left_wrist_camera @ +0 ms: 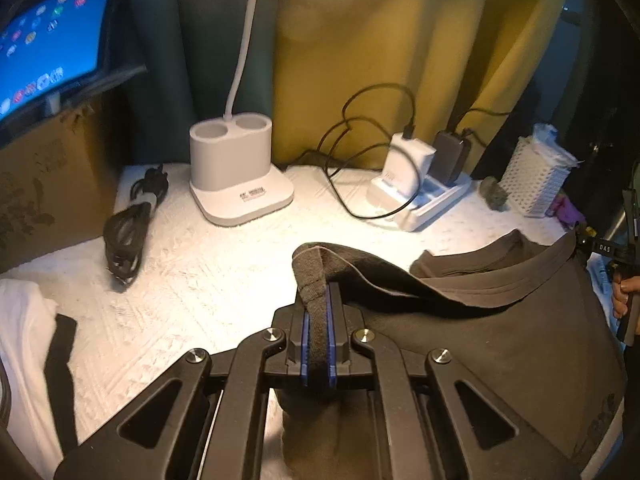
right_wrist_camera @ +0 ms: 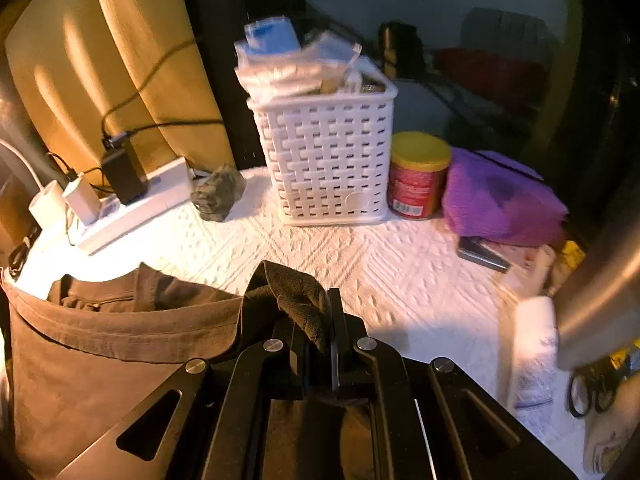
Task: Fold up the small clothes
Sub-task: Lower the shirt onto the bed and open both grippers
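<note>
Dark brown garment [left_wrist_camera: 500, 332]: held up off the white textured table cover [left_wrist_camera: 224, 264], stretched between both tools. Left gripper [left_wrist_camera: 317, 320] pressed together on one bunched corner of the hem, cloth sandwiched between the blue pads [left_wrist_camera: 330, 320]. Right gripper [right_wrist_camera: 320, 332] likewise pinching the opposite corner, fabric wadded over its fingers. Both point forward and down toward the table. From the left wrist view the other hand [left_wrist_camera: 622, 296] shows at the right edge, gripping its tool; "DAS" is readable on that tool, rest of the lettering cut off.

Landmark = white woven basket [right_wrist_camera: 324, 160], stuffed with packets, behind the garment. Just right of basket: red can with yellow lid [right_wrist_camera: 418, 176], label unreadable, then a purple cloth [right_wrist_camera: 500, 196]. Left of basket: grey crumpled lump [right_wrist_camera: 218, 194], then a white power strip [right_wrist_camera: 132, 210] with chargers. Further left: white lamp base [left_wrist_camera: 240, 176], print too blurred to read, and a coiled black cable [left_wrist_camera: 128, 228]. Tablet screen [left_wrist_camera: 48, 36] far left, icons only.
</note>
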